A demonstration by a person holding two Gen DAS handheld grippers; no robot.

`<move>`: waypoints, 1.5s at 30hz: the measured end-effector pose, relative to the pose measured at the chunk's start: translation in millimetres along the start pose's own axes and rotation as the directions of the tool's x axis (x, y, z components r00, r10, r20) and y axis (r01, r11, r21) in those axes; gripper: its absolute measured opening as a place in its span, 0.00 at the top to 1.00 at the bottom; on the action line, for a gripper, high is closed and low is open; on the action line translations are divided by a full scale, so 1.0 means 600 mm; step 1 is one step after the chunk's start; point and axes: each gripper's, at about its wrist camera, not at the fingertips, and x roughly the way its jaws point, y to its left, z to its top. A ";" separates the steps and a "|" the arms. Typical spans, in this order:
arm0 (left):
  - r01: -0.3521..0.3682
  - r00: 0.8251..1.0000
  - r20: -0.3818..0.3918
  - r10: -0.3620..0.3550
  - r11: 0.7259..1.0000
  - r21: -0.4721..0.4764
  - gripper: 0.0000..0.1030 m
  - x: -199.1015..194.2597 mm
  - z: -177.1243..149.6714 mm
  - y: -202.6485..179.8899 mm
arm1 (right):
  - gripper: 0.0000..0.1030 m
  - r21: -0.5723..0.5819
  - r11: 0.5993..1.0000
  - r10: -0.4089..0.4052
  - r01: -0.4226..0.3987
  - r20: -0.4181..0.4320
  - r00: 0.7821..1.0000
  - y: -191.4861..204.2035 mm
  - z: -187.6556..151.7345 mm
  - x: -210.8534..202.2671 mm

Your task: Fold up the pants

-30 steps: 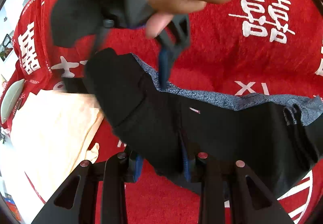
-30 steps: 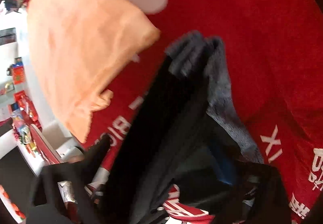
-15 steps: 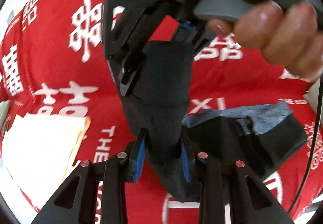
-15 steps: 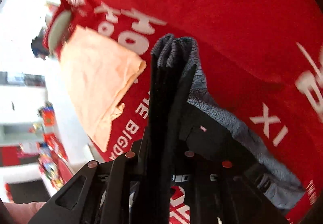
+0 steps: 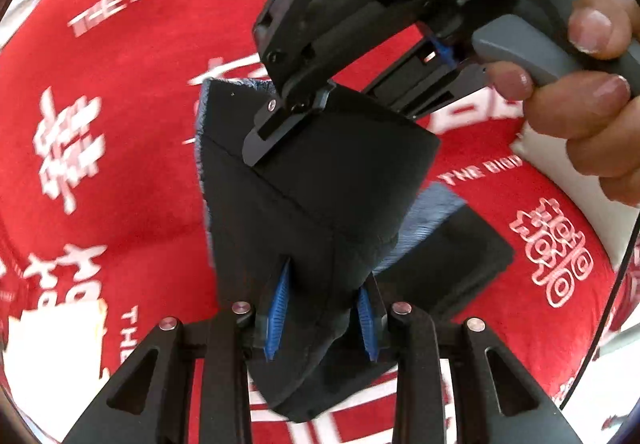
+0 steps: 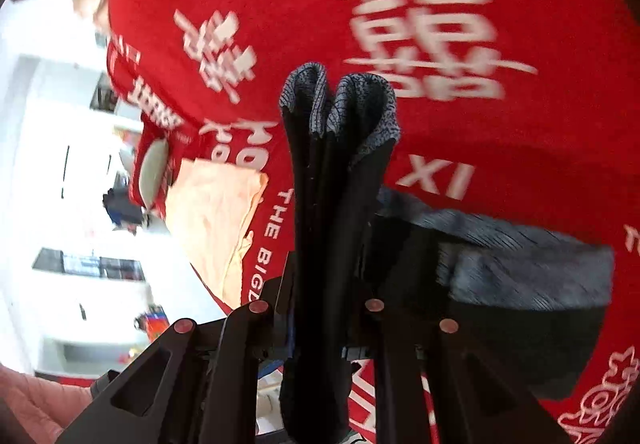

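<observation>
- Left gripper [image 5: 322,314] is clamped on a bunched fold of the black pants [image 5: 304,204]; right gripper [image 6: 326,324] pinches another fold
- Pants hang lifted between both grippers over the red cloth [image 5: 120,132], one part trailing on it
- Step, as I judge: carrying one end over for a fold; next, lay it squarely on the trailing part
- Readable: "THE BIGDAY" on the cloth, "DAS" on the right gripper's body

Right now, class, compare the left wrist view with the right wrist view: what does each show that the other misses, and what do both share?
Only the left view shows the right gripper clamped on the pants, with a hand squeezing its handle. Only the right view shows the peach cloth and the bright room behind. Both show the black pants lifted over the red blanket.
</observation>
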 end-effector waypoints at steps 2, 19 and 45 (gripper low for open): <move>0.014 1.000 -0.017 -0.014 0.999 0.036 0.68 0.011 0.007 -0.039 | 0.84 0.025 1.000 0.003 -0.004 0.024 1.000 -0.034 -0.018 -0.030; 0.113 0.983 -0.169 -0.071 0.961 0.253 0.68 0.121 -0.008 -0.266 | 0.84 0.313 0.944 0.072 -0.108 0.124 0.990 -0.325 -0.149 -0.099; 0.013 0.963 -0.268 -0.015 1.000 -0.009 0.41 0.118 -0.020 -0.095 | 0.43 0.250 0.890 -0.398 0.382 0.016 0.917 -0.327 -0.194 -0.076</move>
